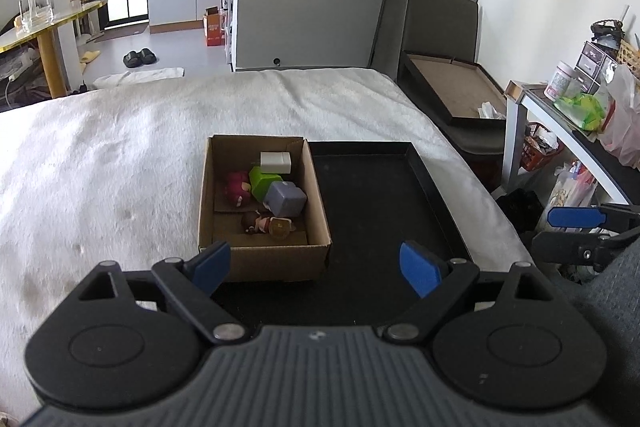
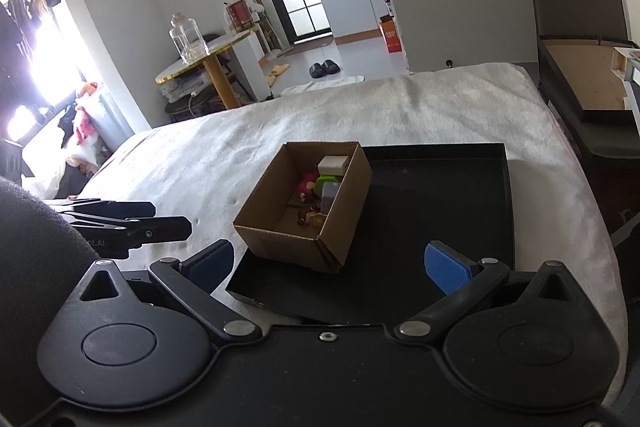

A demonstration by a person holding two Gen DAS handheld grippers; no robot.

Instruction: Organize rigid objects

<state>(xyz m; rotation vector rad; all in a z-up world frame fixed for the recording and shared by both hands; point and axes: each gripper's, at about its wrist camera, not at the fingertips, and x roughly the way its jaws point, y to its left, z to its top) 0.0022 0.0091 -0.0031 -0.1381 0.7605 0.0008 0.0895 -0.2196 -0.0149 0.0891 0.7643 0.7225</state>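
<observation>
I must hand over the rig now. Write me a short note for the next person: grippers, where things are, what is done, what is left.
Left gripper: open, empty, hovering near the cardboard box.
Right gripper: open, empty, low over the black tray.
The box sits in the tray's left part on the white bedcover. Inside it lie the white block, green block, grey cube, red toy and small figurine.
Done: nothing visibly sorted; the rest of the tray is bare.
Left: presumably sorting the items.
</observation>
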